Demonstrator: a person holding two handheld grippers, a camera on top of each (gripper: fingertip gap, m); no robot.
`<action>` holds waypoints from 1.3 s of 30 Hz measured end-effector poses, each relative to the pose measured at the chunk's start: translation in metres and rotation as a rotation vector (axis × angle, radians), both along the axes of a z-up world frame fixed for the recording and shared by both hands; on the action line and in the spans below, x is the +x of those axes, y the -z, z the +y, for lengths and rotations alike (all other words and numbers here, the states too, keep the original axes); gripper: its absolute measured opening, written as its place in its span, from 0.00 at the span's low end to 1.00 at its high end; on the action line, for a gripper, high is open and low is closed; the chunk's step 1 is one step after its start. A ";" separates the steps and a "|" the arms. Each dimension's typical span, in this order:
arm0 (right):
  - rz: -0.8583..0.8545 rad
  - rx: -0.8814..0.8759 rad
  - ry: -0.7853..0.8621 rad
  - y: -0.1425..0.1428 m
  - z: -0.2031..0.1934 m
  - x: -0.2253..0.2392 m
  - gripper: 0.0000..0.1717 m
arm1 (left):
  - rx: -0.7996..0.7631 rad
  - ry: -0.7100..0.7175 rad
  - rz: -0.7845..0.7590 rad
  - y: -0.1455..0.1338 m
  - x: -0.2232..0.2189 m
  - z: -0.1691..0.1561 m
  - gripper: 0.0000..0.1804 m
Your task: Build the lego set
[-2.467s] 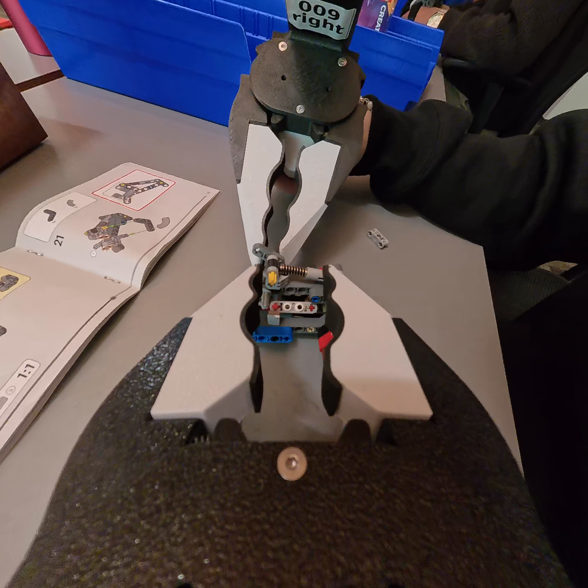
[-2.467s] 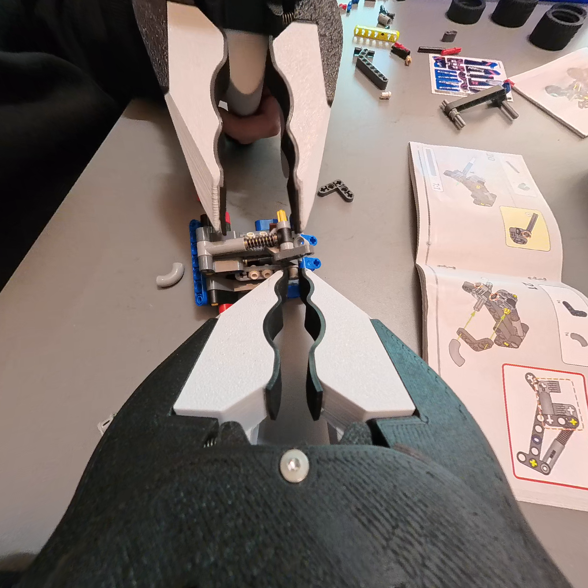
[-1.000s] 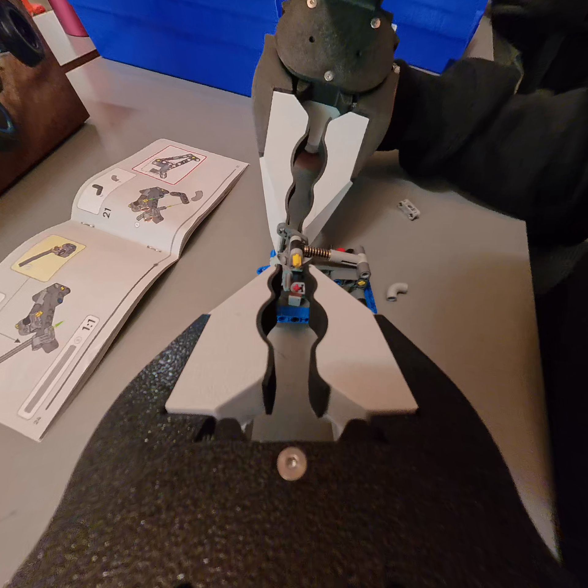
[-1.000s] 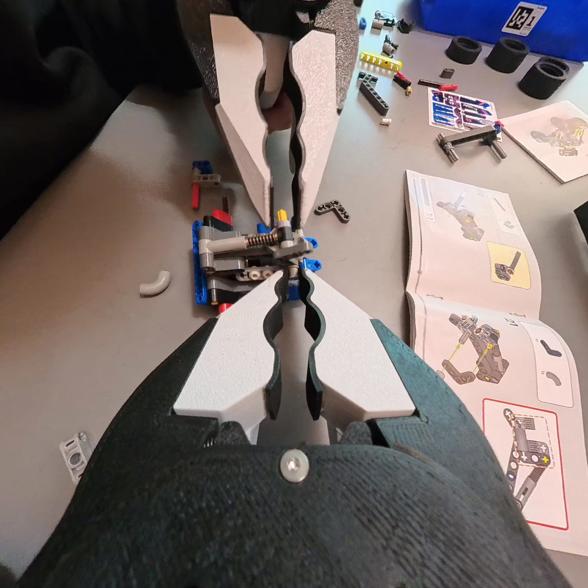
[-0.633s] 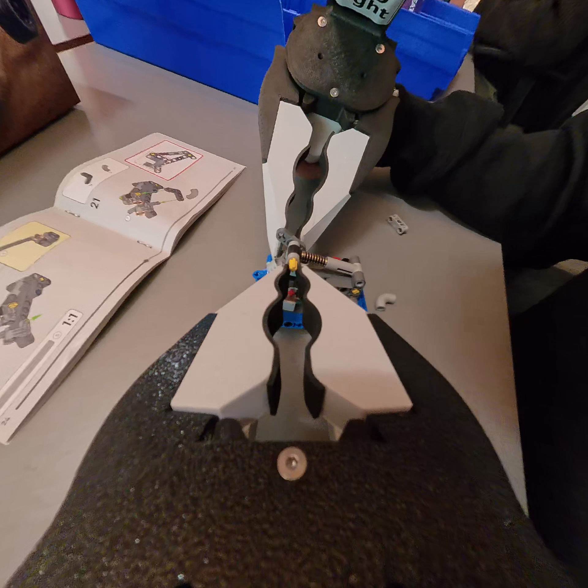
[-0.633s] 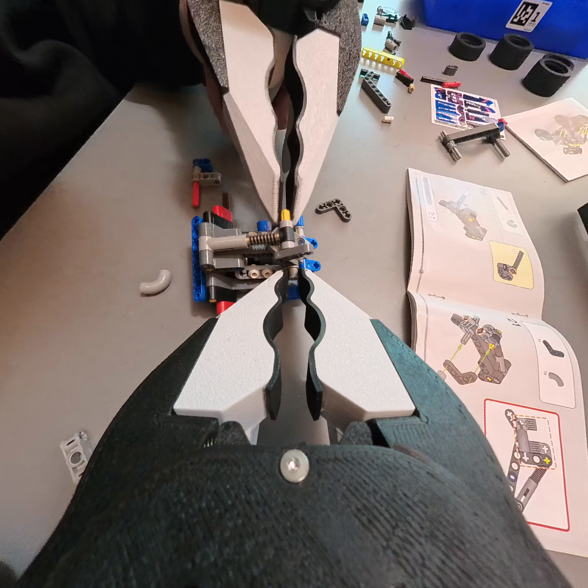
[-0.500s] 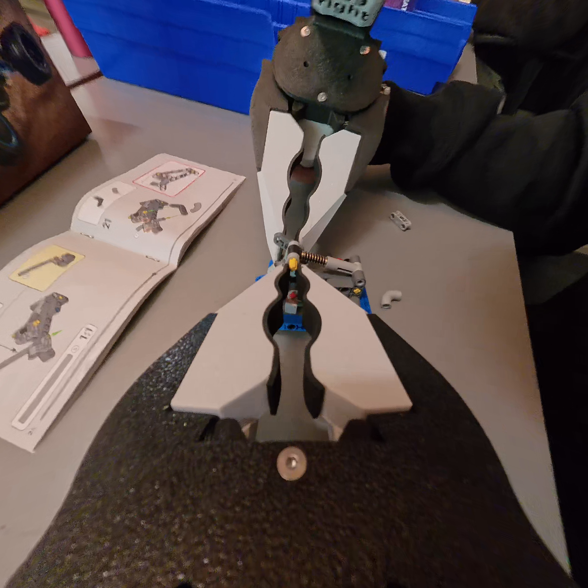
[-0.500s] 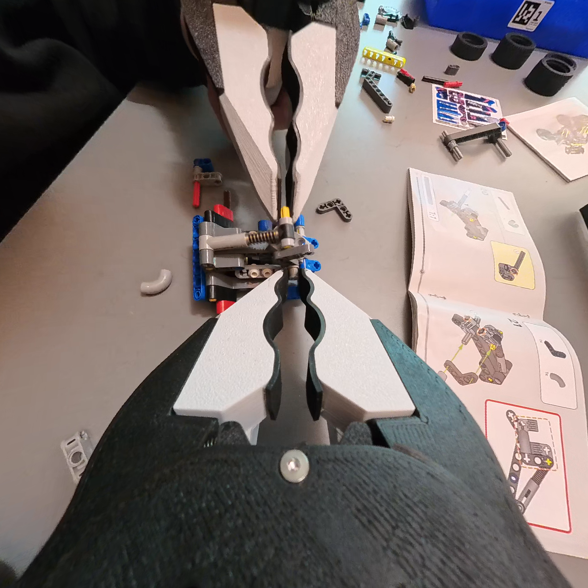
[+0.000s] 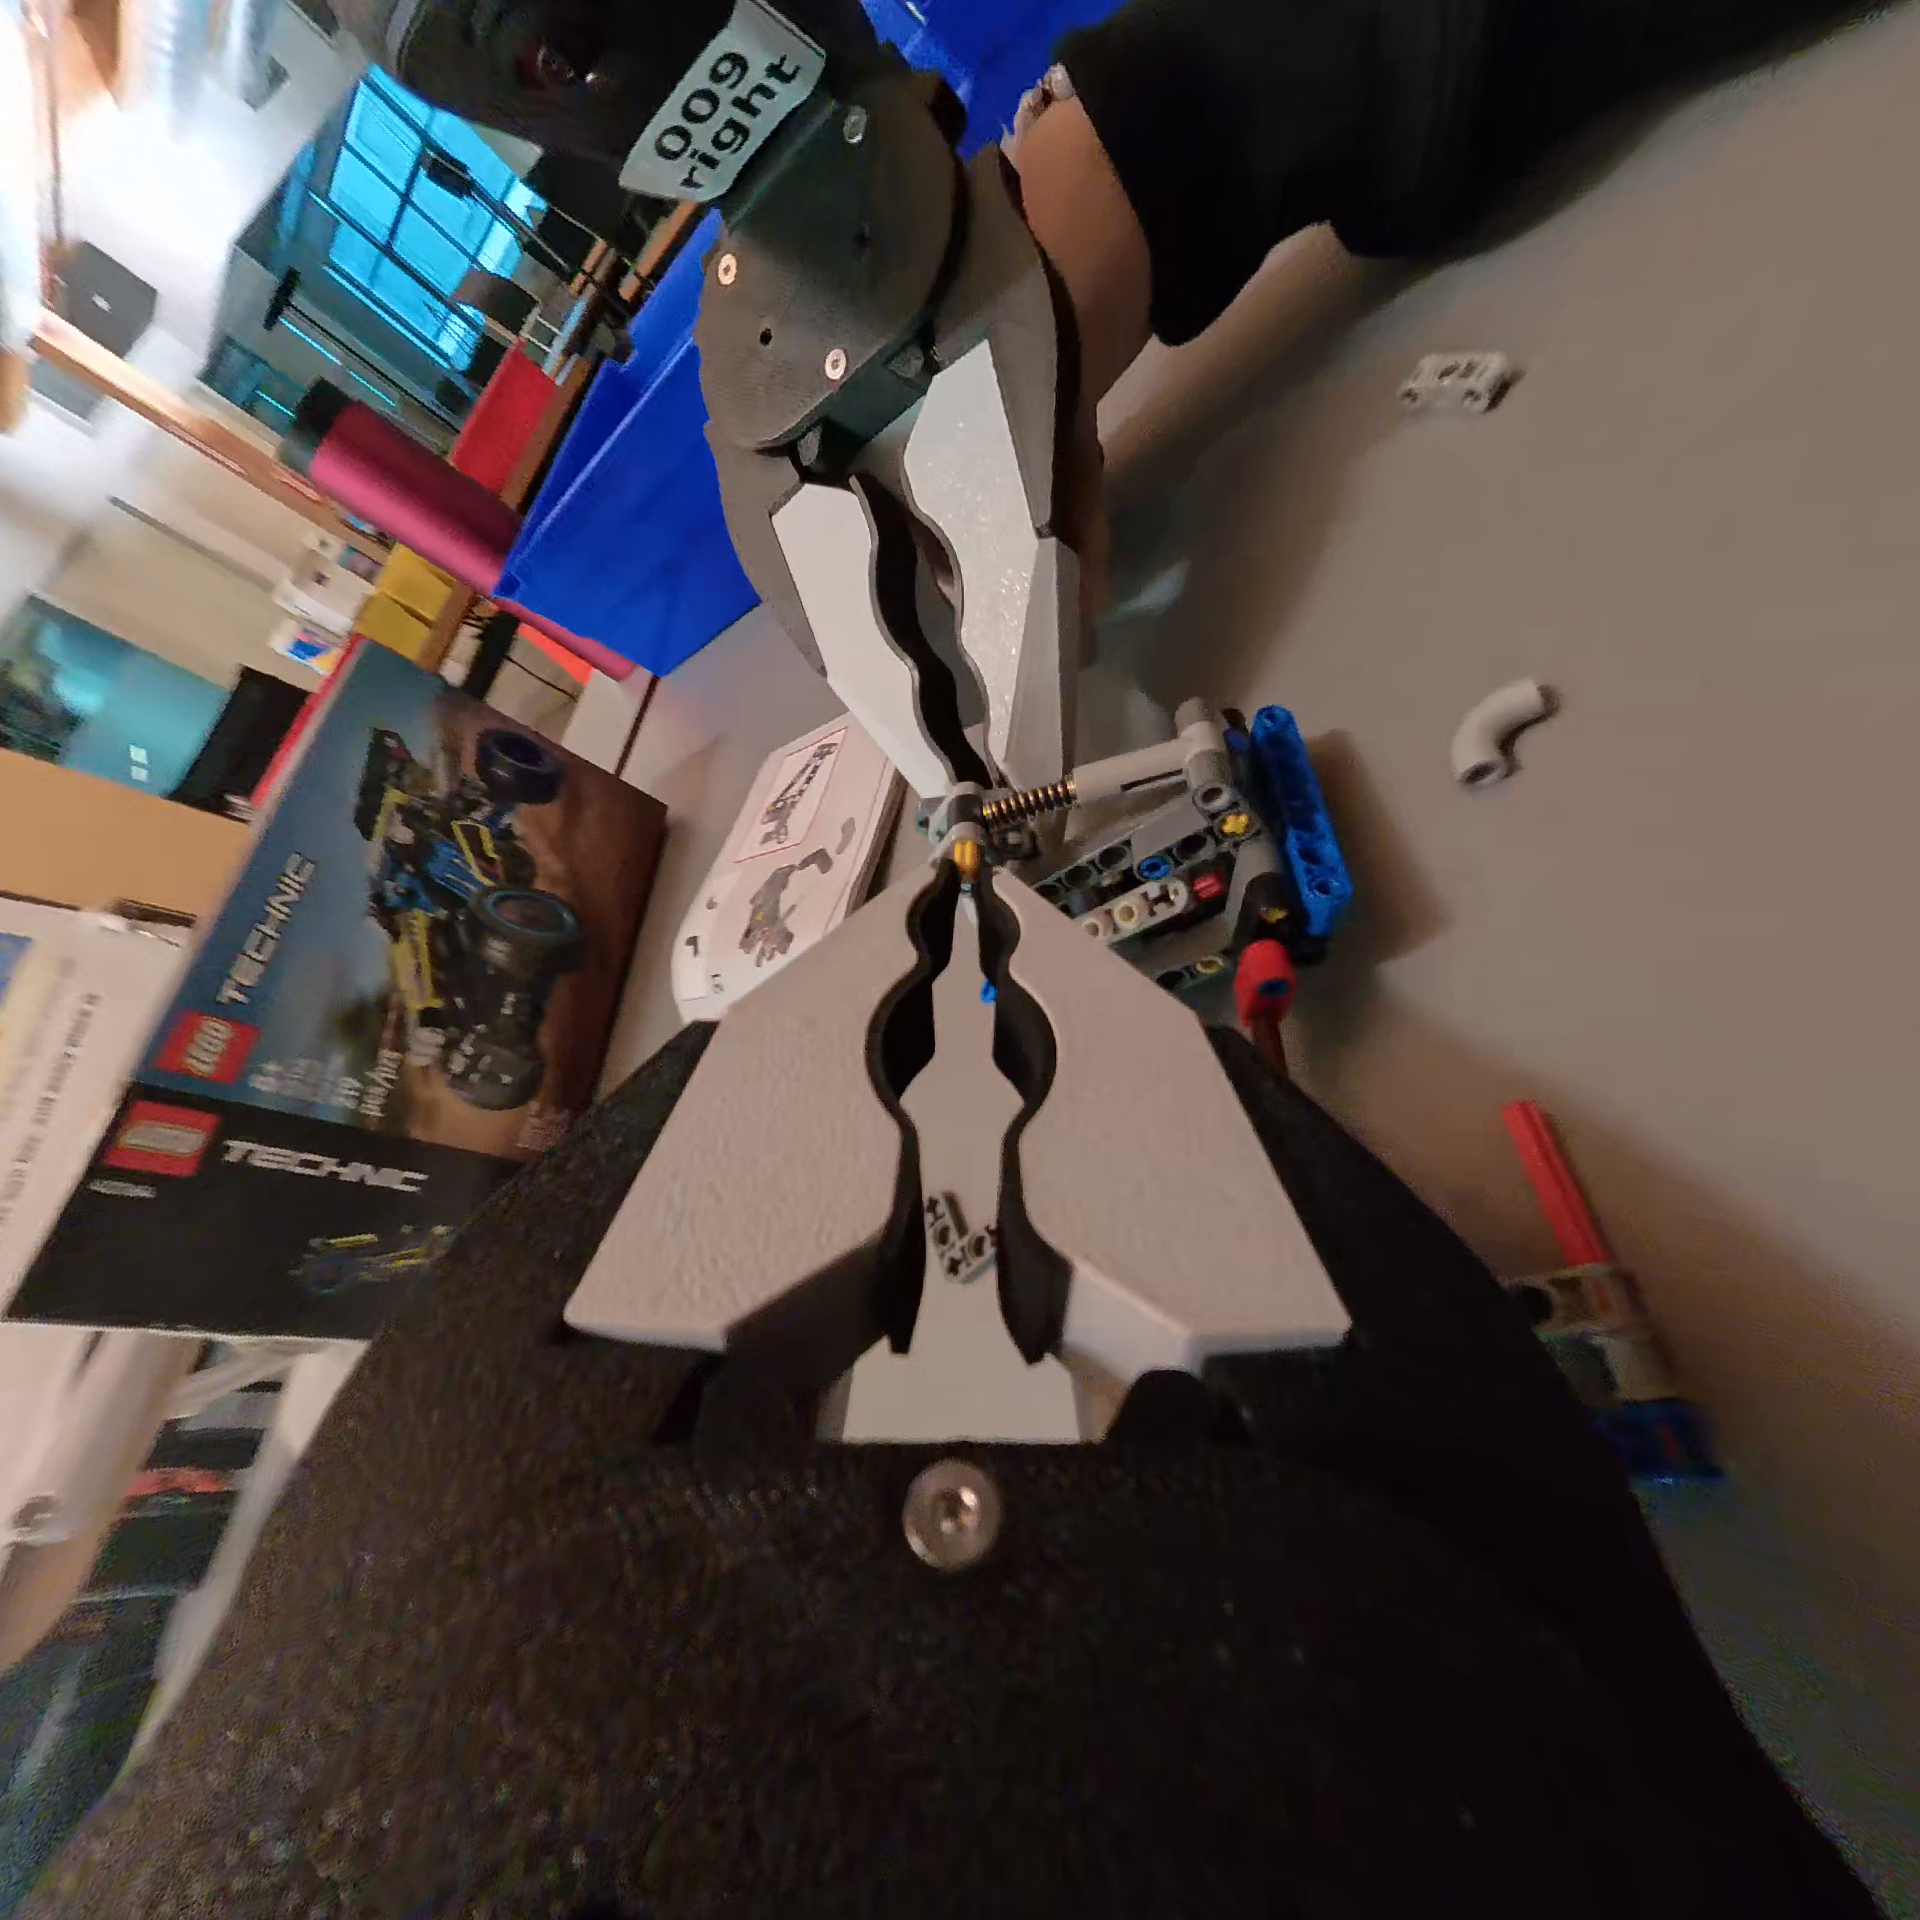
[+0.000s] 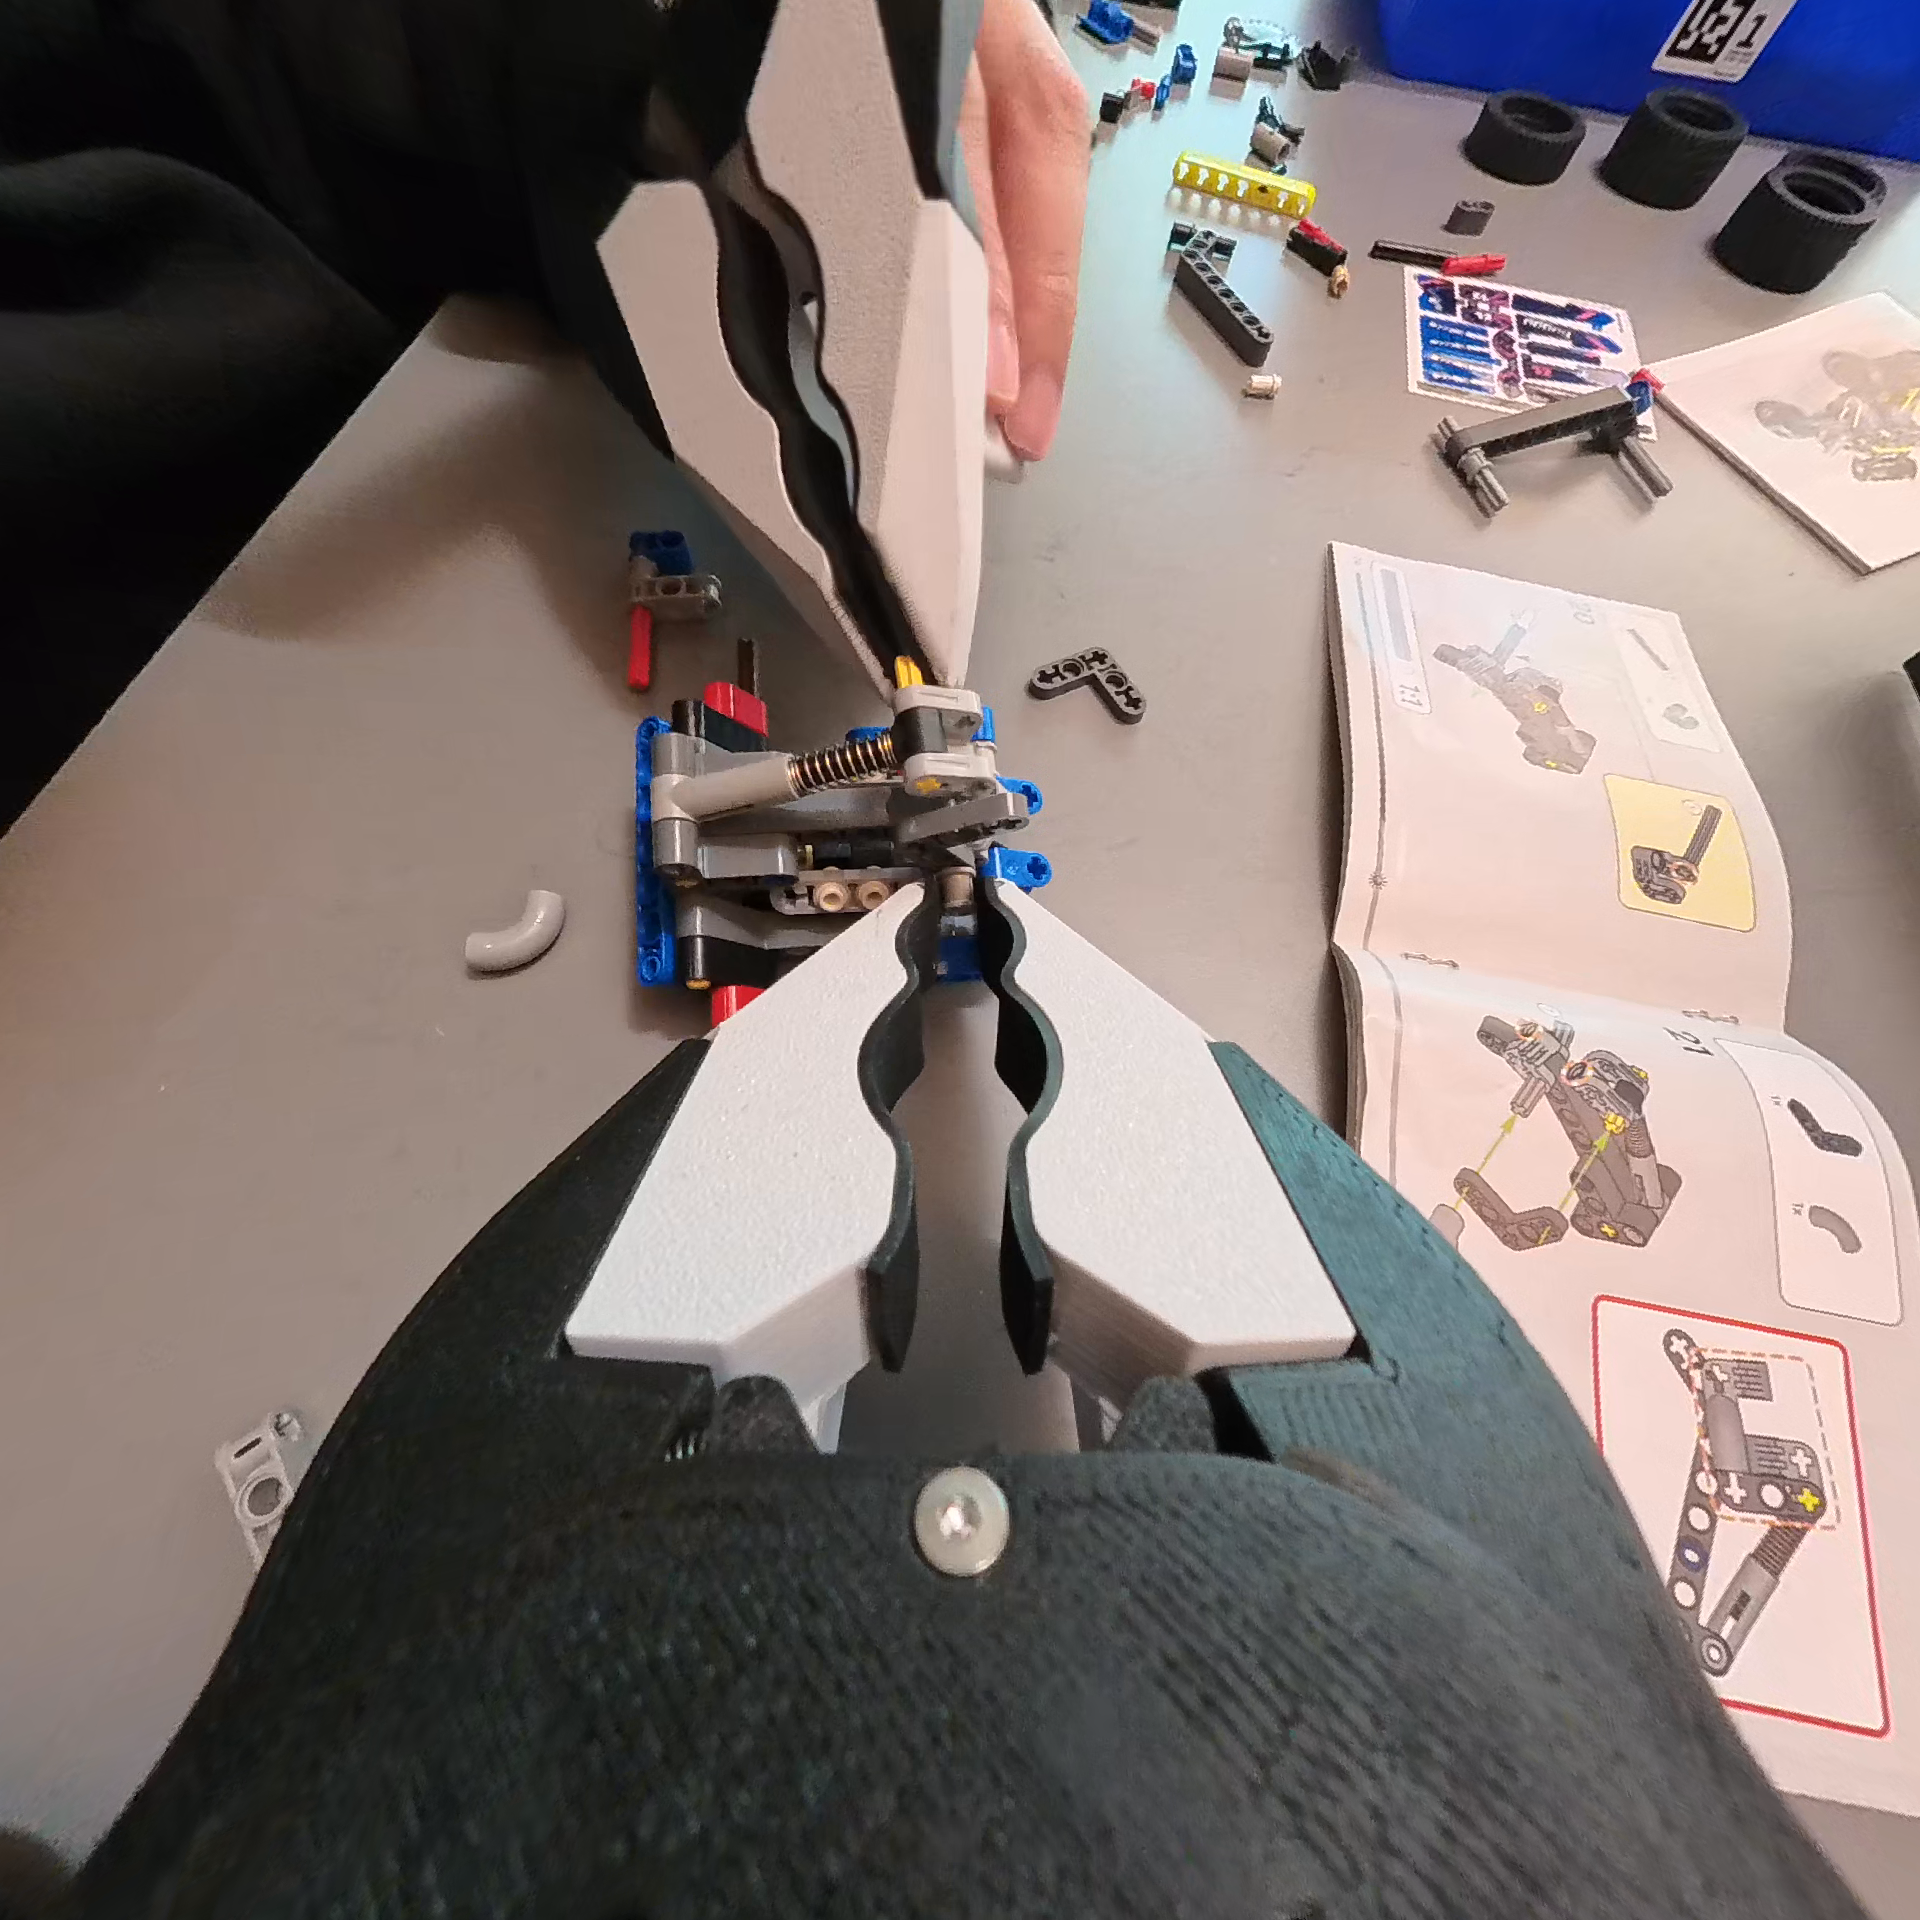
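Left tongs (image 9: 968, 871) pinch the yellow pin (image 10: 904, 668); right tongs (image 10: 951, 902) clamp a half-hidden peg (image 10: 953, 889) on the model (image 10: 821, 821).

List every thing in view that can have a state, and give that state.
Left gripper: shut on the yellow pin.
Right gripper: shut on a grey pin of the model.
Model: part-built, lying flat.
Booklet: open.
Tyres: loose, unmounted.

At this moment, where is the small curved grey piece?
In the right wrist view, the curved grey piece lies on the grey table, left of the blue-and-grey toy assembly, apart from it.
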State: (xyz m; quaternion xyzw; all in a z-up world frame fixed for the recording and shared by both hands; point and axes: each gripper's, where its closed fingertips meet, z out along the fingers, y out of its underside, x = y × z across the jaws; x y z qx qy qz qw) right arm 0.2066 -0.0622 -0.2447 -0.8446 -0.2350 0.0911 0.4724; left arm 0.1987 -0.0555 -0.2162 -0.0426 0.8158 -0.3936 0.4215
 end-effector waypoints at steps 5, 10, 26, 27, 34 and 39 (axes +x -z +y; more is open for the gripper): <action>0.003 0.018 0.012 -0.003 0.000 0.002 0.03 | 0.034 -0.023 -0.041 0.001 0.001 0.003 0.00; 0.003 0.051 0.039 -0.007 0.001 0.006 0.08 | 0.018 -0.033 -0.039 0.000 0.000 0.004 0.00; 0.227 0.099 0.264 -0.046 -0.010 0.013 0.07 | 0.020 -0.043 -0.043 0.001 0.000 0.004 0.00; 0.252 0.108 0.318 -0.049 -0.007 0.012 0.06 | 0.018 -0.043 -0.041 0.001 -0.001 0.004 0.00; 0.371 0.027 0.636 -0.036 -0.004 -0.017 0.11 | 0.003 -0.041 -0.047 -0.002 -0.002 0.002 0.00; 0.307 -0.033 0.788 -0.014 -0.003 -0.031 0.20 | 0.010 -0.041 -0.053 -0.003 -0.003 0.002 0.00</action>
